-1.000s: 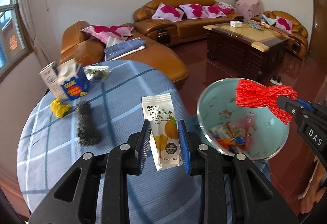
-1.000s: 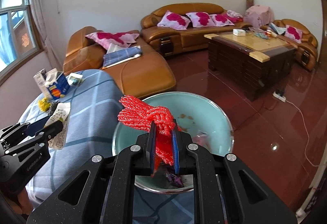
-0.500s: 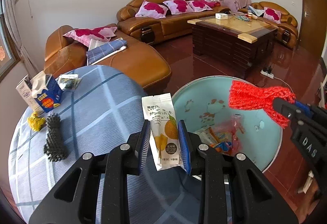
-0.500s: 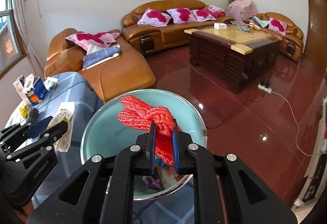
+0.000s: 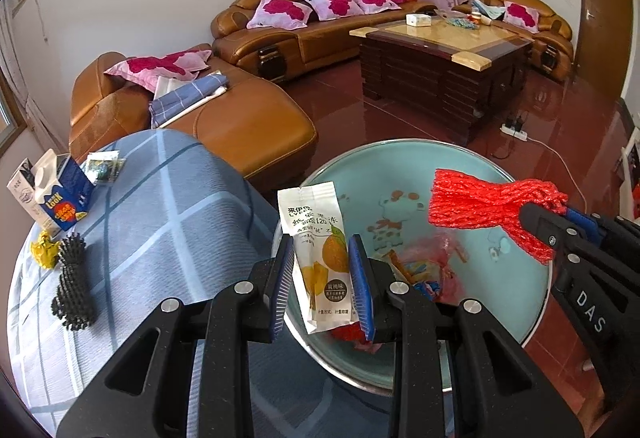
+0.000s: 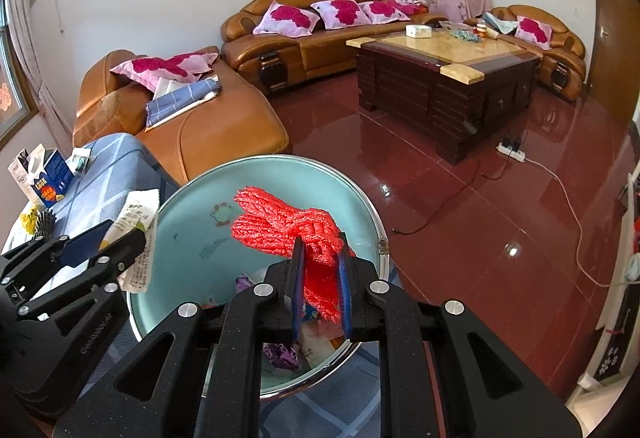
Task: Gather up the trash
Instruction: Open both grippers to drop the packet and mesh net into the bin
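Observation:
My left gripper (image 5: 322, 286) is shut on a white snack packet (image 5: 316, 238) with an orange fruit print, held over the near-left rim of a pale blue trash bin (image 5: 472, 174). My right gripper (image 6: 320, 284) is shut on a red mesh net (image 6: 288, 222), held above the bin (image 6: 192, 234). In the left wrist view the net (image 5: 480, 206) hangs over the bin's right side. Colourful wrappers (image 5: 424, 270) lie at the bin's bottom. The left gripper with the packet (image 6: 140, 234) shows at the left of the right wrist view.
A round table with a blue checked cloth (image 5: 160, 222) holds a blue and white carton (image 5: 56, 198), a yellow crumpled wrapper (image 5: 44, 252), a black mesh roll (image 5: 72, 294) and a small foil packet (image 5: 104, 166). Brown leather sofas (image 5: 248, 118) and a dark coffee table (image 5: 444, 70) stand beyond.
Both grippers have moved right, away from the table and over the bin. The snack packet now hangs above the bin's rim instead of the cloth. Both grips are unchanged.

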`<control>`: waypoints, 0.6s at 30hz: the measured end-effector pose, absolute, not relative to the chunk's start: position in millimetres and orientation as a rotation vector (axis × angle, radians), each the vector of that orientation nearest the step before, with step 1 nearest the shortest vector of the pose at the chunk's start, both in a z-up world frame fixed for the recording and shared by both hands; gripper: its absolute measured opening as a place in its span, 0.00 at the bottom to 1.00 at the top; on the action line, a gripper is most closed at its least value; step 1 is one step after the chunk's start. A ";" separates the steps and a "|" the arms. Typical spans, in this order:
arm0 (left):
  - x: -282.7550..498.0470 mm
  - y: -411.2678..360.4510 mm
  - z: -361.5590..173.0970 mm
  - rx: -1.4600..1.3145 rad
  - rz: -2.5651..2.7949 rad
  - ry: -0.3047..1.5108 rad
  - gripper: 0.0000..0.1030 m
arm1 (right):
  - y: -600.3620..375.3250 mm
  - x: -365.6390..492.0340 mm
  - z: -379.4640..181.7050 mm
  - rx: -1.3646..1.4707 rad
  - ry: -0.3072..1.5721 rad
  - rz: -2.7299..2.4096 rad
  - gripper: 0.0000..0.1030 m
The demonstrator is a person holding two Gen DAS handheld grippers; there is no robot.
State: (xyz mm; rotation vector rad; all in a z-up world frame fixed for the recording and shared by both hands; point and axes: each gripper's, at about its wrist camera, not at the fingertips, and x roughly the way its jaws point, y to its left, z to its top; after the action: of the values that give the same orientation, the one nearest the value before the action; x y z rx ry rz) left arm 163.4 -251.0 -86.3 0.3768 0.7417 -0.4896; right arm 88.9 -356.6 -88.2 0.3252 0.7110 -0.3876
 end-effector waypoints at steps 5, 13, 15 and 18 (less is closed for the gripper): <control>168.8 -255.3 -92.2 0.372 -0.495 0.761 0.31 | -361.3 90.7 -88.7 0.336 0.710 -0.381 0.20; 169.1 -259.4 -93.0 0.383 -0.471 0.749 0.56 | -363.8 86.3 -84.0 0.348 0.678 -0.379 0.43; 167.6 -258.1 -89.6 0.382 -0.462 0.734 0.63 | -364.1 83.2 -81.0 0.343 0.661 -0.392 0.48; 167.1 -248.6 -82.9 0.356 -0.431 0.711 0.73 | -366.6 75.1 -74.8 0.350 0.617 -0.425 0.54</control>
State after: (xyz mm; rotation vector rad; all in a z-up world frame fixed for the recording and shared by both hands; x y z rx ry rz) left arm 167.1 -248.6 -82.9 0.3562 0.7112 -0.4309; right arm 75.1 -366.6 -74.8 0.3504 0.6169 -0.4252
